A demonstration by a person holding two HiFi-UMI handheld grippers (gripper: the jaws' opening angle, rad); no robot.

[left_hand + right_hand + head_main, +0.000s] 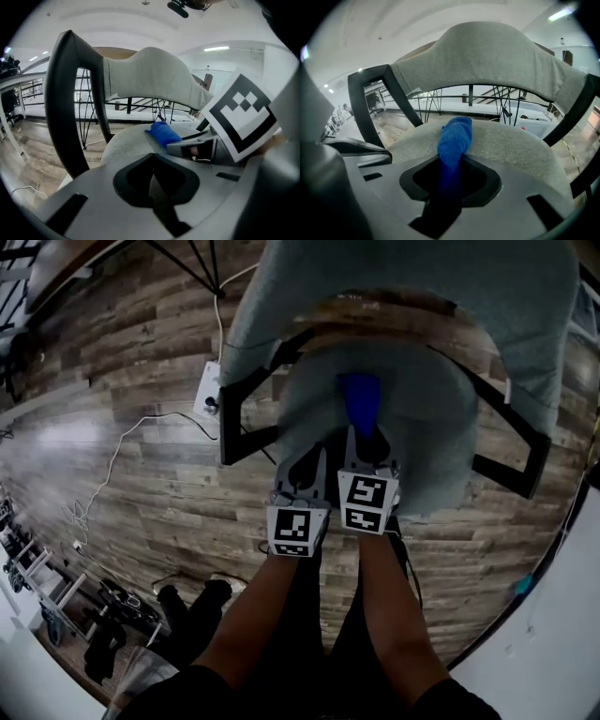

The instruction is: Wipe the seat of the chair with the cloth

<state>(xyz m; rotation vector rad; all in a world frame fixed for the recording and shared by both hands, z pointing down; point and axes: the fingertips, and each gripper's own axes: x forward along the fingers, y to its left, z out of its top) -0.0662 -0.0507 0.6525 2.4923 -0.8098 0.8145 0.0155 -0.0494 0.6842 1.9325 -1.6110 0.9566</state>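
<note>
A grey upholstered chair seat (422, 423) lies below me, its backrest (403, 287) on the far side. A blue cloth (360, 401) lies lengthwise on the middle of the seat. My right gripper (367, 444) is shut on the cloth's near end. In the right gripper view the cloth (454, 136) runs out from between the jaws onto the seat (515, 145). My left gripper (307, 472) hangs just left of the right one, over the seat's front edge. Its jaws look shut with nothing in them (152, 180). The cloth (162, 132) shows to its right.
Black armrests (239, 423) (520, 456) flank the seat. A white power strip (208, 388) with a cable lies on the wooden floor to the left. Dark shoes (192, 606) stand at the lower left. A white surface (553, 643) borders the lower right.
</note>
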